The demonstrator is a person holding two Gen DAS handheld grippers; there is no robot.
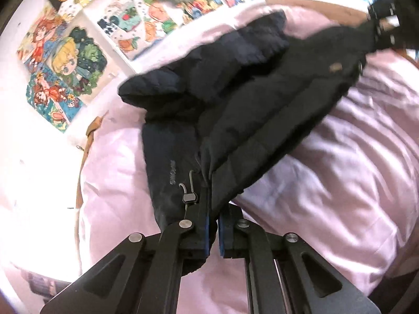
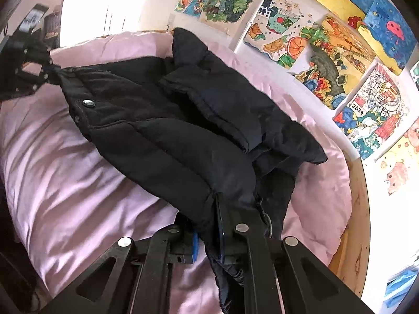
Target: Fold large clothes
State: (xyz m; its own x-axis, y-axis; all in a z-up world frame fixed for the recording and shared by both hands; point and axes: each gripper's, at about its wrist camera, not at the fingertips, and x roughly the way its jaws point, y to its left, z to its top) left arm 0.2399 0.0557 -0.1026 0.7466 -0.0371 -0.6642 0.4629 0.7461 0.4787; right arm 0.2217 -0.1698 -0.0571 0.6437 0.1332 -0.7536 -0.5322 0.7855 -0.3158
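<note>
A dark navy puffer jacket [image 1: 235,99] lies stretched over a pink bed cover [image 1: 340,170]. My left gripper [image 1: 214,209] is shut on the jacket's hem beside a drawcord toggle [image 1: 189,198]. My right gripper [image 2: 209,219] is shut on the jacket's other end [image 2: 183,130], with fabric bunched between its jaws. Each gripper shows in the other's view: the right one at the top right of the left wrist view [image 1: 382,23], the left one at the left edge of the right wrist view [image 2: 39,70]. The jacket hangs taut between them, one sleeve [image 2: 222,104] folded on top.
The pink bed cover [image 2: 65,157] fills most of both views. A white wall with several colourful drawings [image 2: 340,52] runs along the bed's far side, also in the left wrist view [image 1: 65,65]. A wooden bed frame edge [image 2: 358,222] borders the cover. A bright window [image 2: 104,13] is at the back.
</note>
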